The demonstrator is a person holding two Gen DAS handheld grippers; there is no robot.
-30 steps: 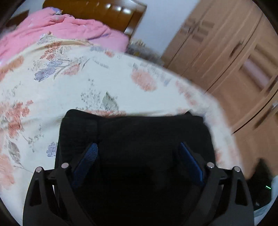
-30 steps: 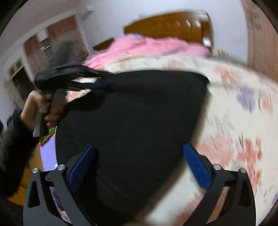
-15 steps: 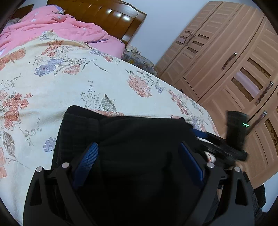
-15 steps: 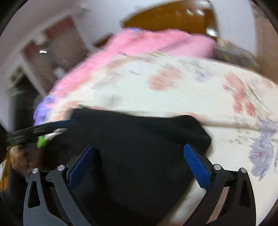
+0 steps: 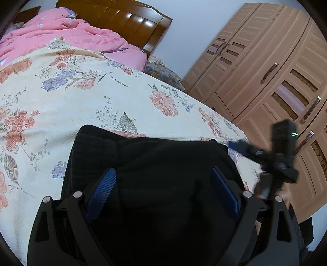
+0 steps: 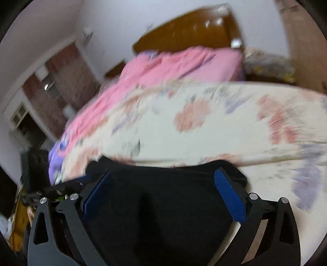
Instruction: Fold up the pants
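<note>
Black pants (image 5: 163, 163) lie folded in a compact dark stack on the floral bedspread (image 5: 92, 98), near its front edge. My left gripper (image 5: 165, 184) hovers over the stack, open, its blue pads (image 5: 104, 186) wide apart above the cloth. In the left wrist view my right gripper (image 5: 265, 161) is held by a hand beside the stack's far right corner. The right wrist view is blurred: the pants (image 6: 163, 204) fill its lower part, and my right gripper (image 6: 163, 188) stands open over them. The left gripper (image 6: 38, 184) shows at that view's left edge.
A pink quilt (image 5: 61, 34) is heaped at the head of the bed before a brown headboard (image 5: 126, 18). A wooden wardrobe (image 5: 265, 71) stands along the right side, close to the bed's edge. A cluttered bedside stand (image 5: 163, 71) sits between them.
The right gripper swung round to the pants' right corner, so the stack sank low in its view. It came into the left view at right. The left gripper barely moved.
</note>
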